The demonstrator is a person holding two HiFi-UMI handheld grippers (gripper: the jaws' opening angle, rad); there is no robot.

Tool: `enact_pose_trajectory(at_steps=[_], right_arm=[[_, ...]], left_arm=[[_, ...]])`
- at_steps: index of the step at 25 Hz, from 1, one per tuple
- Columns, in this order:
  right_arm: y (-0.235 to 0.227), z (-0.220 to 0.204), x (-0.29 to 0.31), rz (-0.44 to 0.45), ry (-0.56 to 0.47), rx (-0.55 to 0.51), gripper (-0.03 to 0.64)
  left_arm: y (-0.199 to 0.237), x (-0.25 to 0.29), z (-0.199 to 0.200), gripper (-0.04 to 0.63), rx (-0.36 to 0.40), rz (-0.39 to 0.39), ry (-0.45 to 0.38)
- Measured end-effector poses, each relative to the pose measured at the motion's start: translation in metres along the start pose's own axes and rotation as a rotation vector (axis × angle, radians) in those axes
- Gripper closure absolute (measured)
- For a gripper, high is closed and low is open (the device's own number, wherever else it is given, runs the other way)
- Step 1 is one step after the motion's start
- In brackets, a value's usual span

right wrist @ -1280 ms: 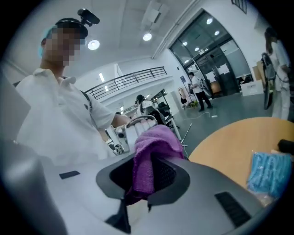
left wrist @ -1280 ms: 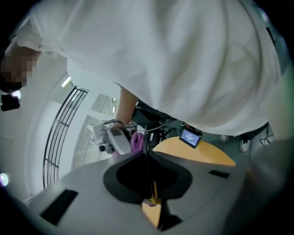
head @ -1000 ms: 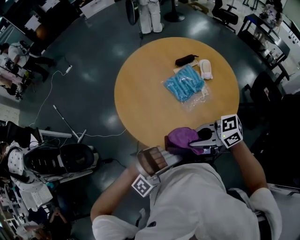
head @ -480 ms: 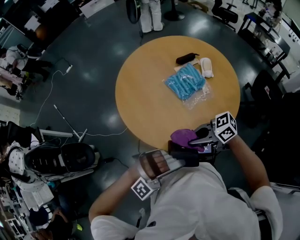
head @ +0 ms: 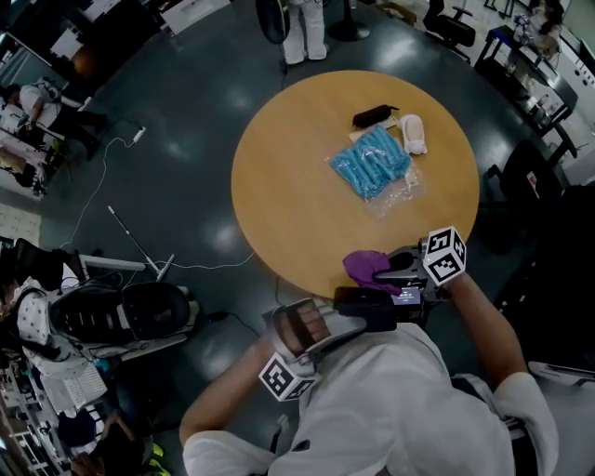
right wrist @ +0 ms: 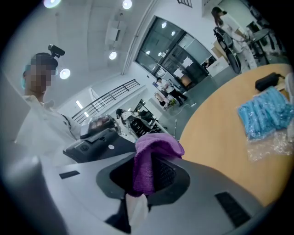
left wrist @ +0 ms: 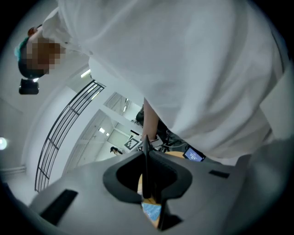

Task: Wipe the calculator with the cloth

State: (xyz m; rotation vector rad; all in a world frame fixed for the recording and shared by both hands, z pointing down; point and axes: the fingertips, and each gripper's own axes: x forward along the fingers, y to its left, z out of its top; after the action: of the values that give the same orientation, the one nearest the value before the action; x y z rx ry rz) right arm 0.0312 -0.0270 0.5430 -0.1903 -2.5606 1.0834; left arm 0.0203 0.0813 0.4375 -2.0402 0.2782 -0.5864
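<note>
Presently: calculator (head: 370, 303), clamped edge-on in left gripper (left wrist: 146, 160), just off round table's (head: 297, 186) near edge. Purple cloth (right wrist: 154, 151), pinched in right gripper (right wrist: 149, 179), over that edge, beside calculator. Contact unclear; wiping apparently largely outstanding.

a round wooden table (head: 279, 195) stands on a dark glossy floor (head: 177, 112); office chairs (head: 444, 26) beyond; round ceiling lights (right wrist: 128, 4) glow
</note>
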Motion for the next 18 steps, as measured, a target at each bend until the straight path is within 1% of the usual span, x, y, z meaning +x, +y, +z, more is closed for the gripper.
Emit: enact_pose_trajectory(at_steps=[2,5,7,8,9,11,12,14,15,16,18], right_arm=[[-0.014,-0.002,-0.006,-0.078,-0.005,-0.003,0.541],[-0.035,-0.010,-0.018,-0.192,-0.009,-0.010,0.541],[-0.043,-0.012,-0.027,-0.253,-0.043,-0.015,0.541],[-0.045,-0.012,-0.033,-0.282,-0.068,-0.017,0.541],[-0.047,-0.011,-0.039,-0.311,-0.095,-0.021,0.541],[-0.048,-0.006,-0.051,-0.360,-0.155,-0.026,0.541],[-0.047,-0.003,-0.056,-0.376,-0.188,-0.026,0.541],[-0.045,0.002,-0.065,-0.397,-0.251,-0.025,0.541],[-0.045,0.003,-0.069,-0.406,-0.278,-0.023,0.541],[-0.045,0.004,-0.074,-0.416,-0.302,-0.019,0.541],[-0.046,0.005,-0.083,-0.436,-0.347,-0.008,0.541]], left_arm=[[0.006,-0.002,-0.004,0.549,-0.068,0.031,0.001],[0.024,-0.006,-0.013,0.551,-0.206,0.103,-0.005],[0.038,-0.008,-0.024,0.551,-0.328,0.159,-0.007],[0.044,-0.009,-0.033,0.551,-0.407,0.190,-0.010],[0.049,-0.009,-0.044,0.551,-0.499,0.222,-0.015],[0.056,-0.007,-0.070,0.551,-0.708,0.281,-0.038],[0.057,-0.005,-0.086,0.551,-0.830,0.306,-0.052],[0.046,0.000,-0.123,0.551,-1.117,0.358,-0.063],[0.038,0.004,-0.143,0.551,-1.243,0.390,-0.068],[0.029,0.008,-0.161,0.551,-1.336,0.427,-0.078],[0.008,0.020,-0.194,0.551,-1.462,0.496,-0.089]])
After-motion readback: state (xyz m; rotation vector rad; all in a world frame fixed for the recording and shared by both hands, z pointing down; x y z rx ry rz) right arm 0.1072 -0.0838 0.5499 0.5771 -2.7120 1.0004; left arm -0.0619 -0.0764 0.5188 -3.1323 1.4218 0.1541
